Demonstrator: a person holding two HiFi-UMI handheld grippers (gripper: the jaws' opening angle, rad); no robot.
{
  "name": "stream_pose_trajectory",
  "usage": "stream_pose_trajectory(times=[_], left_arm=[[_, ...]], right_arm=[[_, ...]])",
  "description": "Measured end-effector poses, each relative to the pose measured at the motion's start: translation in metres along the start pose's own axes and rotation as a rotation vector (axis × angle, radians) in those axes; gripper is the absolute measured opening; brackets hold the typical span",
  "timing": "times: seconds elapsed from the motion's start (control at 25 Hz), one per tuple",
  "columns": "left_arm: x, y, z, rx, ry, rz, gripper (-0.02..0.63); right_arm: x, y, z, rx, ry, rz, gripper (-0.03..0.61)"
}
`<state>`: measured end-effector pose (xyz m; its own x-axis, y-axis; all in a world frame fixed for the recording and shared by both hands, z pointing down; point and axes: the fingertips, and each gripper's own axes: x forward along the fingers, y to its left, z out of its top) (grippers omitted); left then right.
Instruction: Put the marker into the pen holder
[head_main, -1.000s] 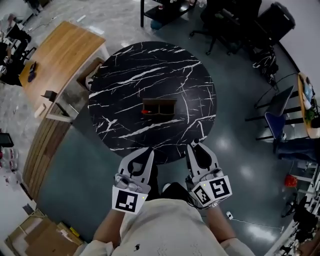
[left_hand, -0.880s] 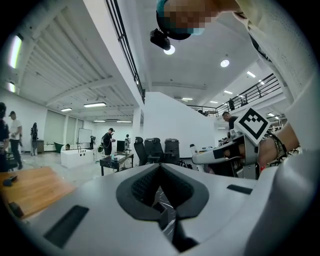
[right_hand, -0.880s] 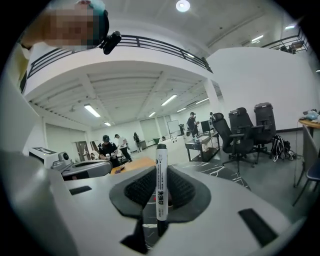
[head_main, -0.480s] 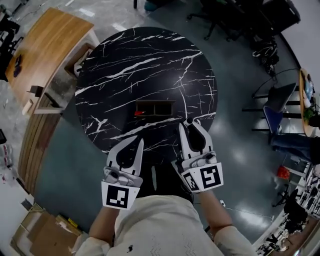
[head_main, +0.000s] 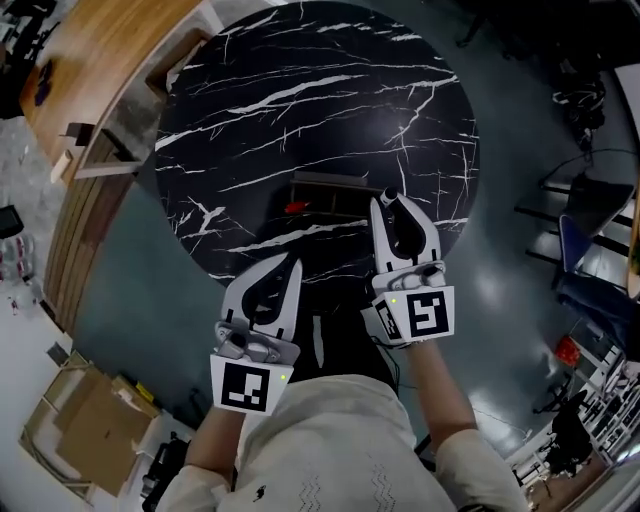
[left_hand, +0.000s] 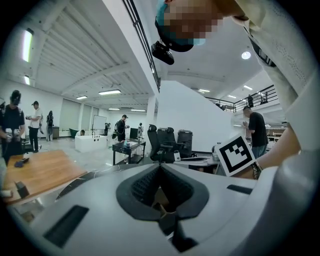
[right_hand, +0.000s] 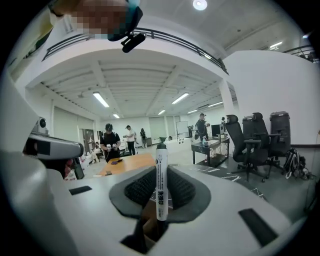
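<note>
Right tool (head_main: 392, 205) is clamped on the marker (right_hand: 161, 182). Left tool (head_main: 291, 264) is closed on nothing, hanging back at 7 o'clock. The marker's long axis runs straight along the jaws, dark tip poking out toward 12 o'clock, right by the pen holder (head_main: 325, 182) on the counter (head_main: 300, 90).

Main risk imo: it needs tipping nose-down first, otherwise it clips the rim and shoves the light holder. There's a red thing (head_main: 295, 208) at the holder's 9 o'clock end, maybe inside, hard to tell.
</note>
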<state>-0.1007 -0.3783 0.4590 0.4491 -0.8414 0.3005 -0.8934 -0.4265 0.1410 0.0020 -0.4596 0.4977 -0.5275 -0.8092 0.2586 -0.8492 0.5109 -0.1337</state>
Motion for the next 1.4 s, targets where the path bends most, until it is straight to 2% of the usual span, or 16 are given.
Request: stream_pose_trajectory(times=[0.4,0.8,1.0,1.04,1.16,1.4], left_arm=[[0.006,0.007,-0.024,0.009,0.074,0.004,0.011],[0.010,0.004,-0.023,0.017,0.068,-0.015,0.010],[0.006,-0.002,-0.019,0.033,0.064,-0.038,0.011],[0.004,-0.003,-0.017,0.031,0.063,-0.040,0.010],[-0.001,-0.006,-0.005,0.022,0.040,-0.039,0.009],[-0.014,-0.013,0.031,0.039,-0.032,-0.040,0.009]], right_arm=[[0.029,0.004,-0.033,-0.027,0.045,0.037,0.078],[0.029,0.005,-0.039,-0.060,0.079,0.047,0.078],[0.013,-0.001,-0.011,0.013,0.021,0.009,0.066],[0.007,0.002,-0.003,0.044,0.012,0.026,0.017],[-0.013,0.016,0.022,0.104,-0.011,0.098,0.015],[-0.055,0.048,0.055,0.090,-0.051,0.169,0.016]])
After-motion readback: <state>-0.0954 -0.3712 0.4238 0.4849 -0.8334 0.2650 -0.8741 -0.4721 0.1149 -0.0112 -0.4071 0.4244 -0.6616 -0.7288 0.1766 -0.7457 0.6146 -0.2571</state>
